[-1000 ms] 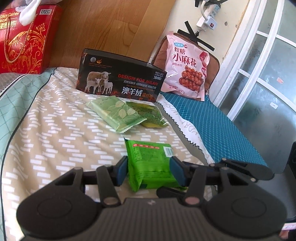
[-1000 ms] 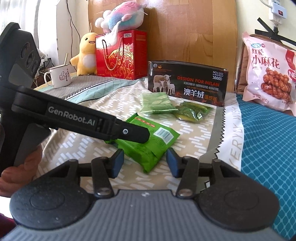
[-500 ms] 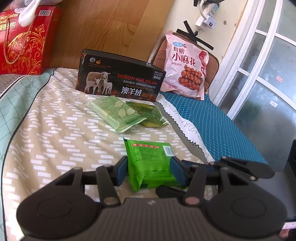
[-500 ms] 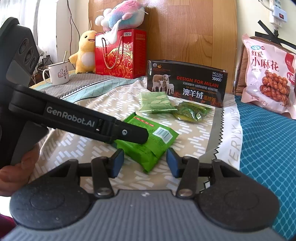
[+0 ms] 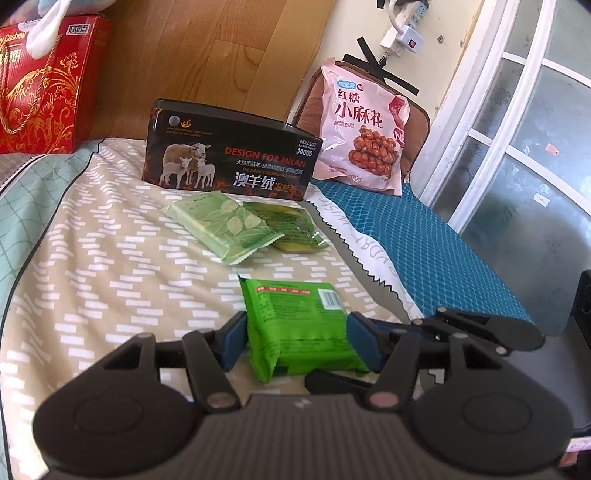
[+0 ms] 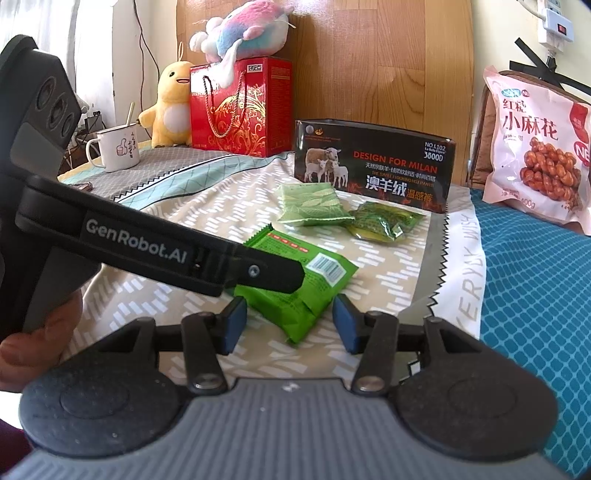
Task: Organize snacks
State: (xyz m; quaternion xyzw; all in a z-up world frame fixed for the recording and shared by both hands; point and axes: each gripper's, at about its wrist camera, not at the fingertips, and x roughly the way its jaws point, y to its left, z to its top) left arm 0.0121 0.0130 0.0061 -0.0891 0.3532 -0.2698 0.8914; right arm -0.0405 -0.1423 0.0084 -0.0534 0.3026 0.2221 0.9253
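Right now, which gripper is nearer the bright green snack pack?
Left. The left gripper straddles the bright green snack pack, jaws opening around it. The right gripper sits just short of it, jaws open.

Daylight falls across a bed spread with a beige dash-patterned cover, a teal diamond-print cloth lying along one side. A wooden headboard stands behind, against a cream wall holding a white power strip. A white-framed glazed door adjoins. A yellow plush toy and white mug sit nearby.
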